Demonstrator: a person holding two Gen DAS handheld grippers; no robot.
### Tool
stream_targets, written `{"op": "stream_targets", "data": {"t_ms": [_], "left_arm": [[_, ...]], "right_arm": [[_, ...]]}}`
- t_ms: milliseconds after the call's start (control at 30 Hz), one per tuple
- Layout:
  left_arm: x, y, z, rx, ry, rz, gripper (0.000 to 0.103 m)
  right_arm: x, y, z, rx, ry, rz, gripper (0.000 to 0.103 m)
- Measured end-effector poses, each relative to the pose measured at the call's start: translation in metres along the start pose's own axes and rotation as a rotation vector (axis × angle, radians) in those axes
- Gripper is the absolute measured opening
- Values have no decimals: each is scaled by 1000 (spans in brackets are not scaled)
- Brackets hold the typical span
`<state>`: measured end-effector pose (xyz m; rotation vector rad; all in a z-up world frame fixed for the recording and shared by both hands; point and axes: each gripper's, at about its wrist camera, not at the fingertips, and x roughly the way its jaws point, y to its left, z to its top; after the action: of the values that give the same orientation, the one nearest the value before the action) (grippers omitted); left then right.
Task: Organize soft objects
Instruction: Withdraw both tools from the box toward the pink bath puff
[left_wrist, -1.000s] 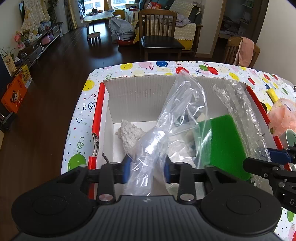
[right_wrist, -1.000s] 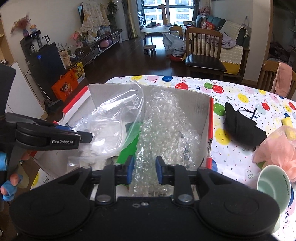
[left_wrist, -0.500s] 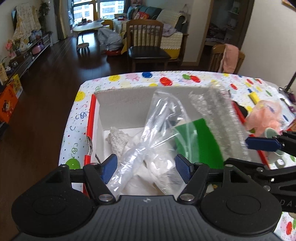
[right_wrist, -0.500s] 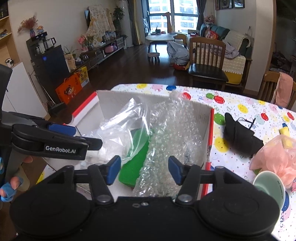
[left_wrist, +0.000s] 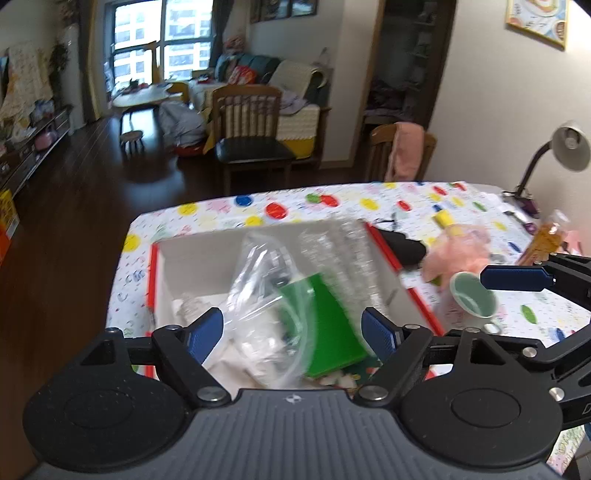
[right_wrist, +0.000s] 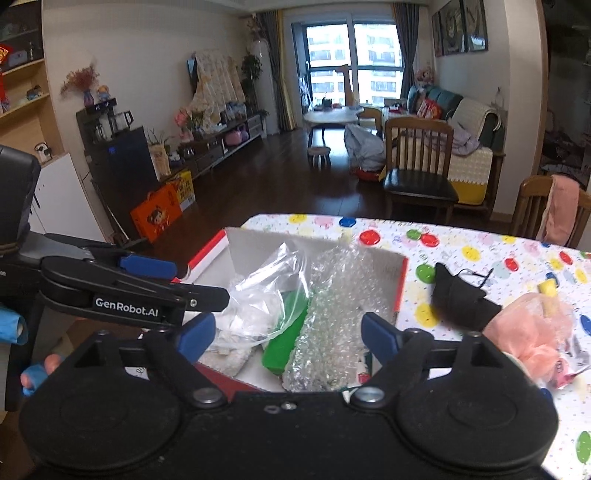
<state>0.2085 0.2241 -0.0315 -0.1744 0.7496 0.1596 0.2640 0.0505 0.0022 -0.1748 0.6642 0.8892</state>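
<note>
Two wide-spread blue-padded jaws of the left gripper (left_wrist: 292, 328), just opened, nothing clamped, clear crinkled plastic bag (left_wrist: 266, 295) seen in the white red-edged cardboard box (left_wrist: 195, 266), right gripper (right_wrist: 288, 332) likewise just opened and empty, bubble wrap roll (right_wrist: 332, 314) and green flat sponge (right_wrist: 284, 343) left inside the box.

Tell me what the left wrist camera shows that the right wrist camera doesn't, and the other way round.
Only the left wrist view shows the desk lamp and the green cup. Only the right wrist view shows the orange gift box on the floor and a gloved fingertip. Both show the box, with clear bag, green sponge and bubble wrap inside, plus the pink puff outside.
</note>
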Motion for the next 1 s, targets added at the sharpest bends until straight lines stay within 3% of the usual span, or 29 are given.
{"op": "stream_targets", "data": {"t_ms": [333, 700, 1000], "left_arm": [[-11, -46, 6, 19, -8, -100, 85], [10, -124, 13, -8, -13, -182, 86], [39, -192, 30, -1, -19, -217, 101]], "right_arm": [[-53, -41, -13, 50, -61, -28, 100], [-99, -128, -38, 55, -54, -93, 103], [-102, -207, -57, 62, -17, -158, 103]]}}
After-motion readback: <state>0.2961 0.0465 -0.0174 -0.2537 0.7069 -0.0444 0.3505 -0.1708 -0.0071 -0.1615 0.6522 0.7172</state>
